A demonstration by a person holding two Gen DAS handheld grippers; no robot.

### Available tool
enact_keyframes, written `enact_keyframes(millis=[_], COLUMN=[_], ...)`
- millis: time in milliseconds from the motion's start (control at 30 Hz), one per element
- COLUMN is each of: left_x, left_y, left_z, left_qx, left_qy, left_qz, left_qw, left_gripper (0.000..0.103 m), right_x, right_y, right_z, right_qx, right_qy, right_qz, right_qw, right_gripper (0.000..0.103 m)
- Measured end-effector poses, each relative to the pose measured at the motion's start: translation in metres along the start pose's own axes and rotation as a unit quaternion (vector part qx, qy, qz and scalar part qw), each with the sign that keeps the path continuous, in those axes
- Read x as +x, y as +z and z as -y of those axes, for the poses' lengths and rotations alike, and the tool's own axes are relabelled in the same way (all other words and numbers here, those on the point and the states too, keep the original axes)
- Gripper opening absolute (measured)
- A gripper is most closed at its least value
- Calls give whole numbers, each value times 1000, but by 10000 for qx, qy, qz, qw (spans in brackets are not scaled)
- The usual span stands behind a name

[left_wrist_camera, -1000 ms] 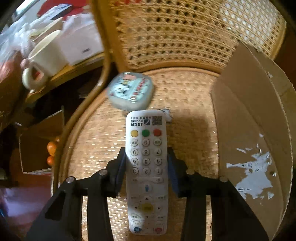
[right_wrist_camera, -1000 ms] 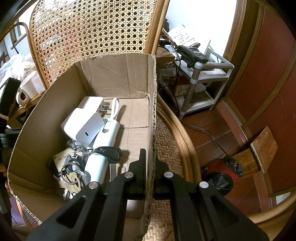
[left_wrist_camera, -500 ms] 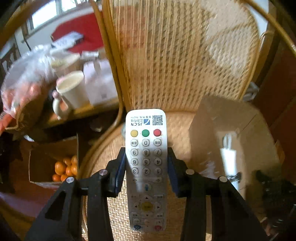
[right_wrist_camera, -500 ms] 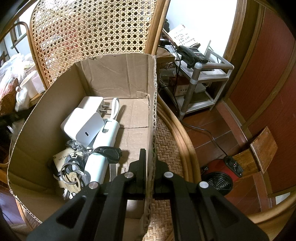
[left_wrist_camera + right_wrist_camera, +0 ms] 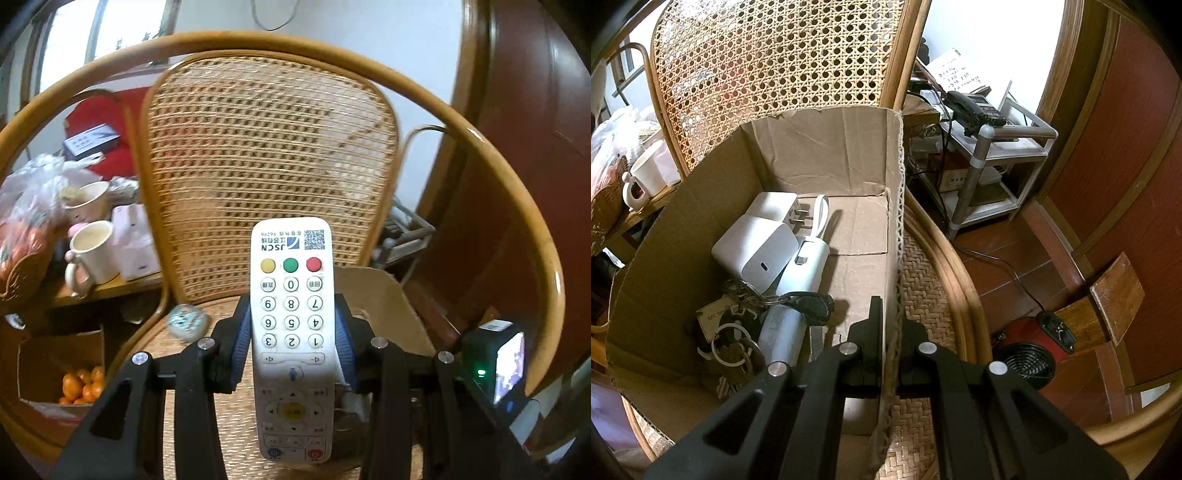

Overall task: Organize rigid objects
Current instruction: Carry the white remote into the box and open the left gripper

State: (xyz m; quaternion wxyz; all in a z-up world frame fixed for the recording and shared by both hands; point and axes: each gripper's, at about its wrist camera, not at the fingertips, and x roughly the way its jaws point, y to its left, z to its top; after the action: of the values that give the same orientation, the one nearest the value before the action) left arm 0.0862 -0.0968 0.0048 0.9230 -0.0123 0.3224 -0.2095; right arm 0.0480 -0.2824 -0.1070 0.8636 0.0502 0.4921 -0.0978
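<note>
Lifted since the earlier frame, the white remote control (image 5: 291,332) now stands high before the chair back, clamped between the left gripper (image 5: 291,343) fingers at frame centre. The right gripper (image 5: 888,332) pinches the cardboard box (image 5: 827,155) wall. Step in hand looks like carrying; next, I think, lower the remote into the box beside the charger (image 5: 755,251).

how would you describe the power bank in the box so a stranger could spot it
Look into the open brown cardboard box on the rattan chair seat. Along its floor lies the white cylindrical power bank, beside two white square chargers and under a black key fob; it alone is long, round and has a wrist loop.
</note>
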Motion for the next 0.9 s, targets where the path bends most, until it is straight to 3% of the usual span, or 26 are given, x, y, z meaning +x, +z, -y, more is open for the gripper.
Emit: enact_keyframes(millis=[200,433,900], left_x=[5,35,54], left_y=[-8,-17,-32], left_z=[23,44,58], left_qx=[289,414,718], left_qy=[-255,-189,154], left_qz=[221,-290,-775], left_qw=[9990,9985,9943], left_gripper=[40,40,40], right_x=[-1,-2,-1], right_y=[1,1,0], right_z=[1,3,5], right_qx=[24,14,52], right_qy=[3,17,67], right_qz=[-2,6,43], right_qw=[10000,10000,10000], right_gripper=[6,6,6])
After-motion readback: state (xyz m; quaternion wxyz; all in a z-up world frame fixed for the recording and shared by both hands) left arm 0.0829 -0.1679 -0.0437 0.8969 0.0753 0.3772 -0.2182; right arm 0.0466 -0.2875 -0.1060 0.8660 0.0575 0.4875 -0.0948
